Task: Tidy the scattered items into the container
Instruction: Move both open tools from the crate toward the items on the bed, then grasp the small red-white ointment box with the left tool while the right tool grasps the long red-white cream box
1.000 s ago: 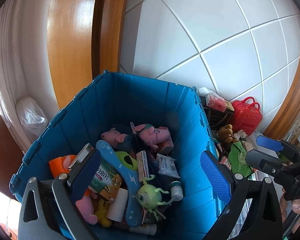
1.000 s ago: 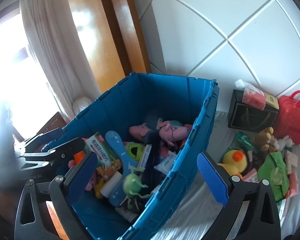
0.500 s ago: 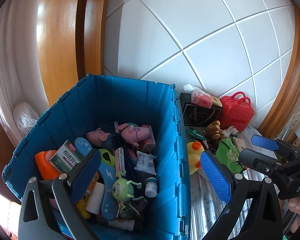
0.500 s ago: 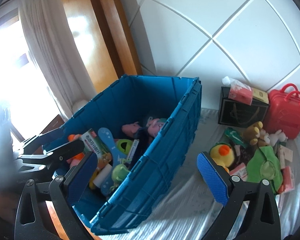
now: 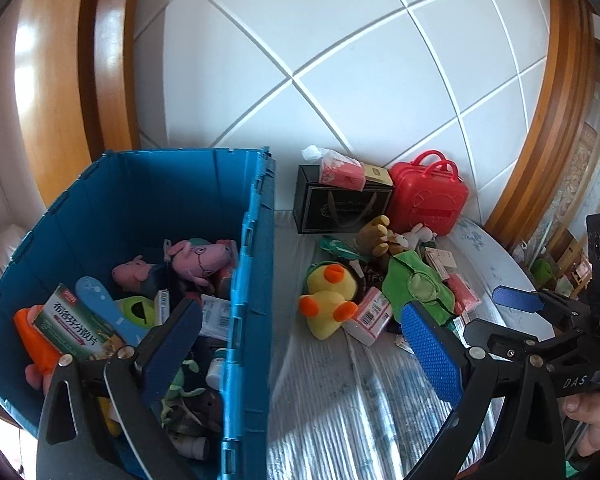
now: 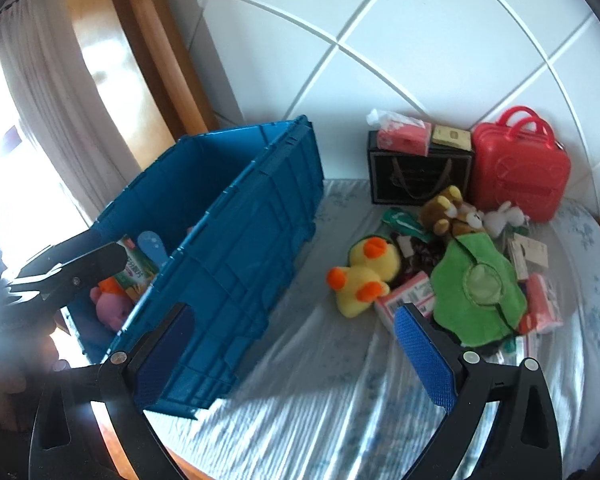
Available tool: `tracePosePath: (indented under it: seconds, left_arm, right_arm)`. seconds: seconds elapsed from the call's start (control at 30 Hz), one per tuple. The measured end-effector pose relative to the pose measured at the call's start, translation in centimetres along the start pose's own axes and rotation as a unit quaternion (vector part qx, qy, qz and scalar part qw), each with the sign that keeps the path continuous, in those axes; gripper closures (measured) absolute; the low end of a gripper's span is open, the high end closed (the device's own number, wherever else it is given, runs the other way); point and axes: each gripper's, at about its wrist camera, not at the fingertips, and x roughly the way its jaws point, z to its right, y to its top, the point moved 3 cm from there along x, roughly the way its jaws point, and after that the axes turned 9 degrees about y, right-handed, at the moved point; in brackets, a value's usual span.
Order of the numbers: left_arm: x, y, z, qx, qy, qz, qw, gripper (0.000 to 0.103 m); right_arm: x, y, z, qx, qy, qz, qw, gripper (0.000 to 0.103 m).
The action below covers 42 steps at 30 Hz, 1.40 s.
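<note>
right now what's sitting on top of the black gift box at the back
On the black gift box lie a pink tissue pack and a small tan box. Whatever is inside the box is hidden.

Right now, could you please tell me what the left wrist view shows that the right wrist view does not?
Only the left wrist view looks down into the blue container, showing the two pink pig plushies and a small white bottle deep inside, plus the right tongs, open and empty. Only the right wrist view shows the curtain and the container's ribbed outer wall. Both show the yellow duck plush, green cloth, red suitcase and black gift bag.
</note>
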Motion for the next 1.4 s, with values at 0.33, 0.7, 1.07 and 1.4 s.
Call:
tracePosePath:
  seconds: [0.33, 0.7, 1.07, 1.4]
  left_arm:
    - [5.2, -2.9, 9.1, 0.048, -0.037, -0.046, 0.9971, 0.002]
    - [11.8, -8.1, 18.8, 0.115, -0.077, -0.092, 0.9861, 0.002]
    - [20.3, -11.9, 25.5, 0.105, -0.066, -0.158, 0.9796, 0.009]
    - [28.7, -15.0, 27.7, 0.017, -0.038, -0.219, 0.9749, 0.01]
  right_arm:
    - [-3.2, -5.3, 9.8, 0.064, -0.05, -0.02, 0.996, 0.002]
    - [-4.9, -10.6, 19.6, 0.102, -0.101, -0.033, 0.989, 0.002]
    - [-2.1, -14.4, 29.5, 0.135, -0.137, -0.064, 0.979, 0.002]
    - [2.0, -16.0, 35.1, 0.129, -0.136, -0.105, 0.977, 0.002]
